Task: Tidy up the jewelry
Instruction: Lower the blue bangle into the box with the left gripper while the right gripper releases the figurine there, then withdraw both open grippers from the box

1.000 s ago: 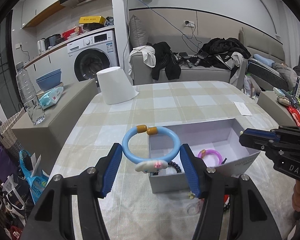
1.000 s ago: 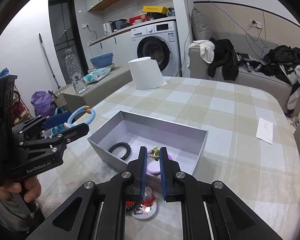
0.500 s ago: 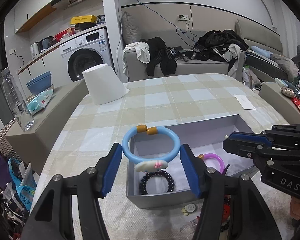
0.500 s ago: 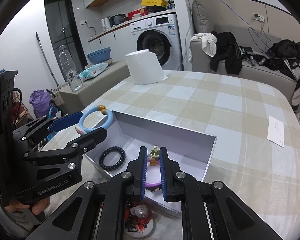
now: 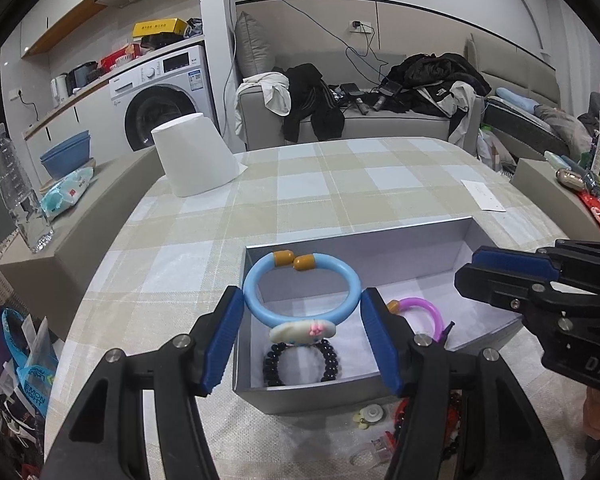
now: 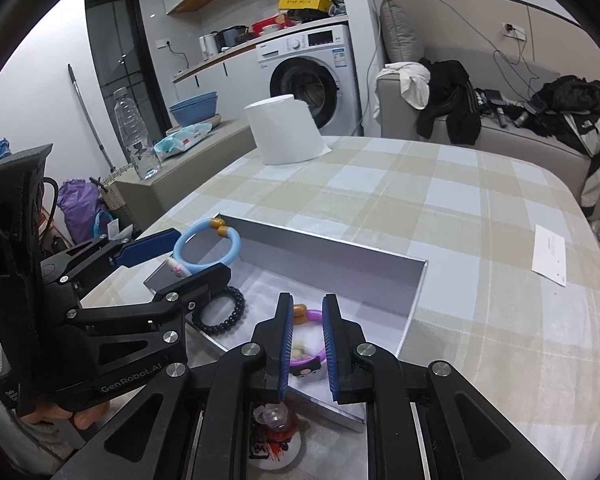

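- Currently, far left off the table: clear water bottle, blue basins and a wipes pack on the grey side ledge; washing machine behind them.
- White paper roll sits tilted on the far-left part of the checked tablecloth.
- Your left gripper is clamped on the blue bangle: both blue pads press its outer sides. The ring stands upright, two amber beads at the top, white-and-pink charm at the bottom.
- That bangle hangs over the near-left corner of the grey open box, not resting on the floor of it.
- Black bead bracelet lies flat on the box floor directly below the bangle.
- Purple bangle lies on the box floor to the right of the black one; in the right wrist view it shows between your right gripper's fingers with an orange bead at its far edge.
- Your right gripper has its jaws opening. The purple bangle is in the gap but the pads are clear of it, so nothing is gripped.
- Small loose trinkets sit on the cloth just in front of the box's near wall; too blurred to tell them apart.
- White paper slip lies on the cloth, far right, well apart from the box.
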`<act>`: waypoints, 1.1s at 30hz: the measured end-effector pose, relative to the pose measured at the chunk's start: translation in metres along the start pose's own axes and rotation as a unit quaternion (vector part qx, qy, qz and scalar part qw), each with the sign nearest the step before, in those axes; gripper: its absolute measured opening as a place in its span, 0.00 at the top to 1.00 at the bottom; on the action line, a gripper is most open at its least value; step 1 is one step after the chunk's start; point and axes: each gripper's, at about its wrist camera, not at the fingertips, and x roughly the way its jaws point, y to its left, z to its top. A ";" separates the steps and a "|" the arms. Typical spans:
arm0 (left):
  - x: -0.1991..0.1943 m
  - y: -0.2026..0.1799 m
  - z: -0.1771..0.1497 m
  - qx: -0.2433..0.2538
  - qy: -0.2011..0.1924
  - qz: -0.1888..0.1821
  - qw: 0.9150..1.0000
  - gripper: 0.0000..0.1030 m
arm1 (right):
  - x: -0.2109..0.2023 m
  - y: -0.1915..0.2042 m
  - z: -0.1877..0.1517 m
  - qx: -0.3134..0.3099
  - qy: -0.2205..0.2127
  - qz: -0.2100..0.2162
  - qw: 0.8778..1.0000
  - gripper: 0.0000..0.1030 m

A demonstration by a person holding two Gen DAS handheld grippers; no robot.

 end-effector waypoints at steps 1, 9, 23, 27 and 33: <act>-0.001 0.000 0.000 -0.002 -0.001 -0.002 1.000 0.45 | -0.004 0.000 0.000 0.000 -0.005 0.000 1.000 0.74; -0.021 0.005 0.001 -0.032 -0.028 -0.015 0.999 0.01 | -0.035 -0.006 -0.003 0.011 -0.042 -0.016 0.999 0.16; -0.035 0.022 -0.035 -0.056 0.008 -0.016 0.998 0.01 | -0.044 0.010 -0.038 0.001 -0.023 -0.019 1.000 0.00; -0.035 0.022 -0.045 -0.053 0.015 -0.016 0.998 0.01 | -0.036 0.015 -0.044 -0.007 -0.008 -0.017 1.000 0.00; -0.029 0.018 -0.051 -0.039 0.029 -0.015 0.999 0.01 | -0.027 0.012 -0.051 -0.003 0.017 -0.013 1.000 0.00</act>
